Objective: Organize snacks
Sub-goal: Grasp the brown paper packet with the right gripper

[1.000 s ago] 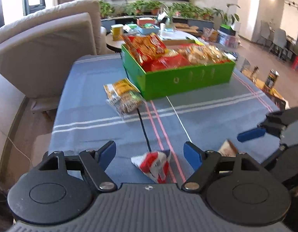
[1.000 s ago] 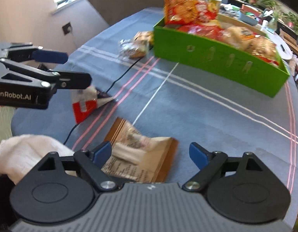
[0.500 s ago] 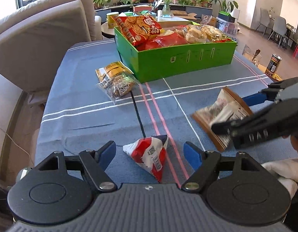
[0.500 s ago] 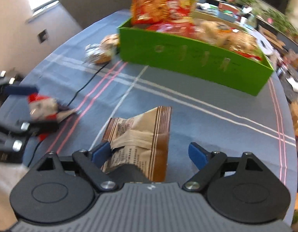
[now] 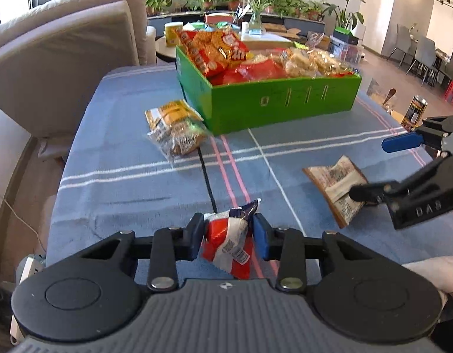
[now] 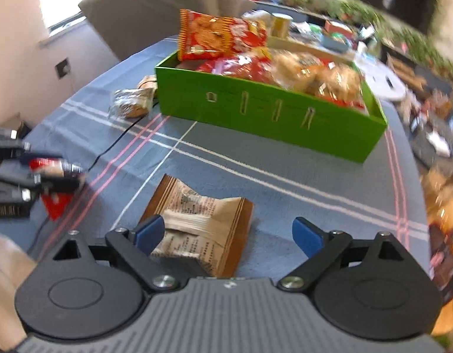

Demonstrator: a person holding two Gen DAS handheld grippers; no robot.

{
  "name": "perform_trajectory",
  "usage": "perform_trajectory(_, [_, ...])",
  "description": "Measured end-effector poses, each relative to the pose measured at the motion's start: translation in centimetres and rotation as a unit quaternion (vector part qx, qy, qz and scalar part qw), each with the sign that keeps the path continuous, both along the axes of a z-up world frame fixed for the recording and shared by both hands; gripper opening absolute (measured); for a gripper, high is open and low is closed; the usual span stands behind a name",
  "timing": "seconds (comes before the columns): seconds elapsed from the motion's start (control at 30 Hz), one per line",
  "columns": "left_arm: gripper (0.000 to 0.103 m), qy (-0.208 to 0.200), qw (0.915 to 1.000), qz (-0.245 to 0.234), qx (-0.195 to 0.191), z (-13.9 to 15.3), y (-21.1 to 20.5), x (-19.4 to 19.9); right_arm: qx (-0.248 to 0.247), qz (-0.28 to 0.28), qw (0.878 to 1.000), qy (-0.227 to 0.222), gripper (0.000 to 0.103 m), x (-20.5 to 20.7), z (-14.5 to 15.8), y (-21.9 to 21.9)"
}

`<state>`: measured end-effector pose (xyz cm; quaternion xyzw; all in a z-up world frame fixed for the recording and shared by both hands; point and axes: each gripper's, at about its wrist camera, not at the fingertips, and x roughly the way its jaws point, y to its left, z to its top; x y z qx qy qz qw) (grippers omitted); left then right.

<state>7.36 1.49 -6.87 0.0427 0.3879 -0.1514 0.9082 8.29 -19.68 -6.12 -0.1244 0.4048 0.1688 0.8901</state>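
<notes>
While left gripper pinched red-white packet low over tablecloth, you had light, crinkly, crushable load; grip mid-body, not flap. Right gripper, jaws just widened, angled down, straddled brown packet unclamped. Green box sat ahead, well apart.

In the right wrist view the left tool is motion-blurred and cut off by the left edge. The brown packet partly hides behind a blue fingertip. Beyond the green box, background clutter smears unreadable.
</notes>
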Motion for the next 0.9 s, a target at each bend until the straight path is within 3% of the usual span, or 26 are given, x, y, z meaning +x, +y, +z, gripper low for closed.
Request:
perform_trajectory(0.2, [0.032, -0.006, 0.9999, -0.009, -0.002, 0.5, -0.7, 0.4, -0.054, 0.087, 0.995, 0.017, 0.102, -0.8, -0.1, -0.1])
perform_trajectory(0.37, [0.033, 0.004, 0.9998, -0.018, 0.007, -0.1, -1.6, 0.7, -0.087, 0.101, 0.991, 0.014, 0.102, 0.2, -1.1, 1.1])
perform_trajectory(0.5, [0.064, -0.003, 0.9994, -0.021, 0.027, -0.3, -2.0, 0.5, -0.094, 0.102, 0.99, -0.003, 0.102, 1.3, -1.7, 2.1])
perform_trajectory(0.6, [0.07, -0.008, 0.9989, -0.027, 0.037, -0.4, -2.2, 0.4, -0.087, 0.098, 0.991, -0.01, 0.102, 2.2, -1.8, 2.6])
perform_trajectory(0.9, [0.067, 0.028, 0.9986, -0.028, 0.036, -2.2, -2.4, 1.7, -0.04, 0.083, 0.996, -0.006, 0.102, 4.3, -1.7, 2.2])
